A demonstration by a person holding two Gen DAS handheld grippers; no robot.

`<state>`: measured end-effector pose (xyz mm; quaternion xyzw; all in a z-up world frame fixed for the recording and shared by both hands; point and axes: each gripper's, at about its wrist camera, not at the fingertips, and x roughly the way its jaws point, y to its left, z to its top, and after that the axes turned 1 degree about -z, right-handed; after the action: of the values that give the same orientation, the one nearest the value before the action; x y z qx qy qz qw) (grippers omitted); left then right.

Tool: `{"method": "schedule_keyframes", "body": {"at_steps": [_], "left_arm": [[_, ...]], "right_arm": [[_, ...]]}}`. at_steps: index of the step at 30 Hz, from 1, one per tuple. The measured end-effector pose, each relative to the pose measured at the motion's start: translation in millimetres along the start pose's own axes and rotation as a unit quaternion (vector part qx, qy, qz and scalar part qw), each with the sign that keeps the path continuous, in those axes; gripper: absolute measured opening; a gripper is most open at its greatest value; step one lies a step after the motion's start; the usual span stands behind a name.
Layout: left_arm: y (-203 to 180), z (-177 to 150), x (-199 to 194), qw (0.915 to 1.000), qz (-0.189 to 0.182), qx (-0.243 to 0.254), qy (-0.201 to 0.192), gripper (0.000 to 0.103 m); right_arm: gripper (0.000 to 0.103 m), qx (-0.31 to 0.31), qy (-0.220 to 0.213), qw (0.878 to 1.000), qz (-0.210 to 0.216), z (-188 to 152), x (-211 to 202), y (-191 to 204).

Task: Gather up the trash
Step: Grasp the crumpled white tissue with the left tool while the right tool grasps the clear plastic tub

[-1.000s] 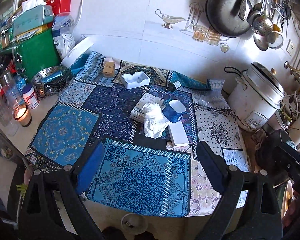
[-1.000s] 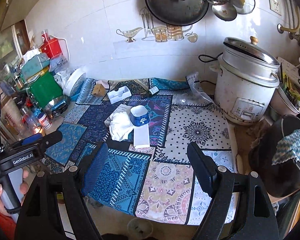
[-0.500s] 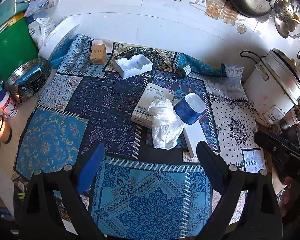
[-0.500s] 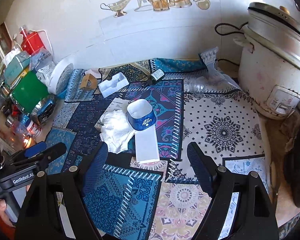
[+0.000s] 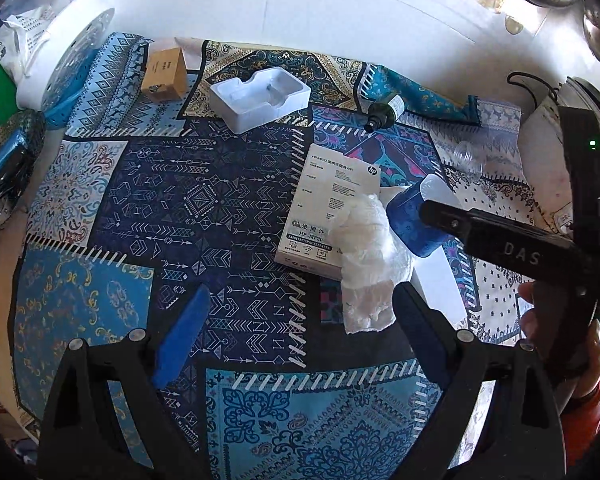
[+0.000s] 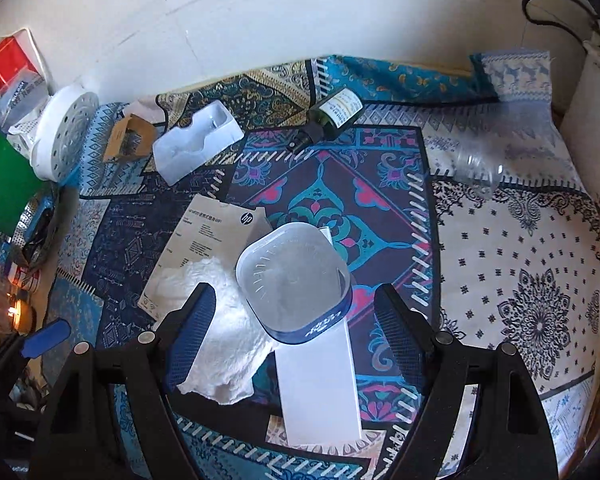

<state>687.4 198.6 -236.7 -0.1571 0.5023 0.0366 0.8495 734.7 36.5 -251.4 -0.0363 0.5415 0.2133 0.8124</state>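
Observation:
Trash lies on a patterned cloth. A crumpled white tissue [image 5: 366, 256] rests on a white HP box [image 5: 328, 204], beside a blue-and-white cup [image 6: 296, 280] and a flat white box [image 6: 318, 384]. Further back are a white plastic tray [image 5: 260, 98], a brown carton [image 5: 164, 72], a dark bottle [image 6: 332, 114] and a clear plastic bottle [image 6: 500, 152]. My left gripper [image 5: 300, 332] is open, just short of the tissue. My right gripper [image 6: 292, 332] is open, its jaws either side of the cup and above it; it also shows in the left wrist view [image 5: 500, 240].
A white rice cooker [image 6: 592, 92] stands at the right. A white perforated lid [image 6: 66, 136], a green box [image 6: 4, 184] and a metal strainer [image 5: 8, 160] crowd the left edge. A lit candle [image 6: 14, 312] sits at the far left. A tiled wall backs the counter.
Both grippers have moved forward and down toward the pile of trash. The right gripper now straddles the cup; the left one has closed in on the tissue. Both stay open.

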Motion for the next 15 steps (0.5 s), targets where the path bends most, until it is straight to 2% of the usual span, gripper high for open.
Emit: {"method": "schedule_keyframes", "body": {"at_steps": [7, 8, 9, 15], "left_arm": [[-3.2, 2.8, 20.6, 0.9994, -0.019, 0.001, 0.028, 0.092], [-4.7, 2.9, 22.9, 0.9992, -0.024, 0.001, 0.032, 0.091], [-6.6, 3.0, 25.9, 0.999, -0.028, 0.001, 0.035, 0.09], [-18.9, 3.3, 41.0, 0.9979, -0.041, 0.003, 0.05, 0.083]], "right_arm": [[0.078, 0.026, 0.009, 1.0, -0.001, -0.4, 20.4, -7.0], [0.071, 0.03, 0.007, 1.0, 0.004, -1.4, 19.6, -8.9], [0.068, 0.033, 0.009, 0.999, 0.012, -2.2, 19.0, -11.2], [0.068, 0.041, -0.021, 0.999, 0.01, -9.6, -2.9, -17.6]]}}
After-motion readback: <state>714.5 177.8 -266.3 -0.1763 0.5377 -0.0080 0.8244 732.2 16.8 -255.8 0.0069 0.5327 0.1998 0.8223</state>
